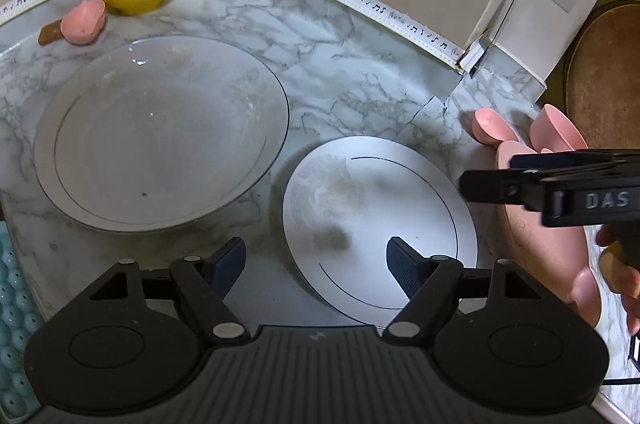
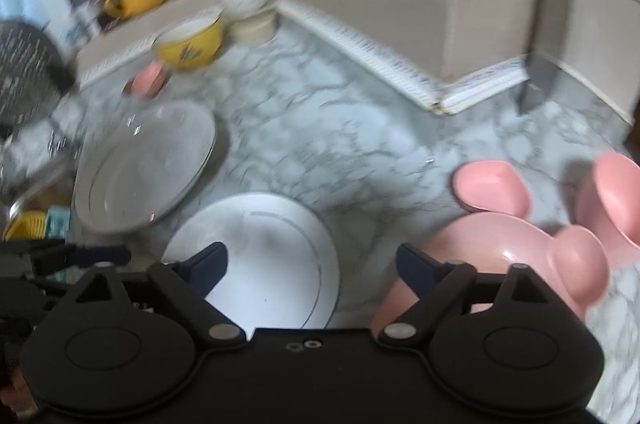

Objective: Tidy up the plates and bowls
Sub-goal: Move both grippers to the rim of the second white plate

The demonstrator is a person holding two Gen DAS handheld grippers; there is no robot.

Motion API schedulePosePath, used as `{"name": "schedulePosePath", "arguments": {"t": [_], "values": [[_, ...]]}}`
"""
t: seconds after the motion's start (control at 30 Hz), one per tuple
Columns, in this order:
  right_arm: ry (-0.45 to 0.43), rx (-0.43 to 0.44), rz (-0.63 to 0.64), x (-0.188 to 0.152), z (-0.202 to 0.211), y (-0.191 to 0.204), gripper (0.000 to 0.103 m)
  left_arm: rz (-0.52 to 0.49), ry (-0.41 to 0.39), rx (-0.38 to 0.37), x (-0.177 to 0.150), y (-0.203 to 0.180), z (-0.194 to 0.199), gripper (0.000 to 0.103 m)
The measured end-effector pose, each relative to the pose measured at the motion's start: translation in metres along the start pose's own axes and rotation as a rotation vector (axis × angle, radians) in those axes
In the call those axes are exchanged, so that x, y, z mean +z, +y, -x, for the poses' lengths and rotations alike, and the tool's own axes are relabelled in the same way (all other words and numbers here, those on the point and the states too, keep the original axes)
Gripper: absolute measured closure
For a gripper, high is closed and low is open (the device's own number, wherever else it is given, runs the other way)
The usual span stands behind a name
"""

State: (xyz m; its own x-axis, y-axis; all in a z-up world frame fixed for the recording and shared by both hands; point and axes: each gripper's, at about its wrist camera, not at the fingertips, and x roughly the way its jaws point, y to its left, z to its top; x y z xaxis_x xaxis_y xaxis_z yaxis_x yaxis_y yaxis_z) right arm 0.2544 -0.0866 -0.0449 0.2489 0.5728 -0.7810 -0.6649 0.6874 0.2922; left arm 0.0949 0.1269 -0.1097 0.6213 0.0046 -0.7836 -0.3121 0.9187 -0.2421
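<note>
Fingers (image 1: 316, 266) of left gripper wide over small plate (image 1: 380, 224), right fingers (image 2: 312, 264) wide, pink bowl (image 2: 520, 248) clearer there

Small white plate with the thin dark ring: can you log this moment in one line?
small white plate: flat on marble counter | left gripper: open above it | right gripper: open, empty

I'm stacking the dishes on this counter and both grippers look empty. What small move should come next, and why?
Probably lower the open left gripper onto the near rim of the small white plate, since its fingers already frame that edge. The plate lies flat and free beside the large plate, where it could stack.
</note>
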Motion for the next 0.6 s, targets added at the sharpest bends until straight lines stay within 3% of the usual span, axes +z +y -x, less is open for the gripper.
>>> {"name": "schedulePosePath", "arguments": {"t": [0.3,0.53,0.6], "values": [[0.11,0.078,-0.026,0.009,-0.029,-0.019,0.036,0.06,0.01,-0.049,0.0,0.004,-0.008,0.027],[0.156,0.103,-0.053,0.012,-0.041,-0.027,0.047,0.115,0.036,-0.063,0.001,0.011,-0.015,0.058],[0.166,0.108,-0.046,0.013,-0.044,-0.027,0.049,0.131,0.039,-0.061,0.001,0.013,-0.015,0.063]]}}
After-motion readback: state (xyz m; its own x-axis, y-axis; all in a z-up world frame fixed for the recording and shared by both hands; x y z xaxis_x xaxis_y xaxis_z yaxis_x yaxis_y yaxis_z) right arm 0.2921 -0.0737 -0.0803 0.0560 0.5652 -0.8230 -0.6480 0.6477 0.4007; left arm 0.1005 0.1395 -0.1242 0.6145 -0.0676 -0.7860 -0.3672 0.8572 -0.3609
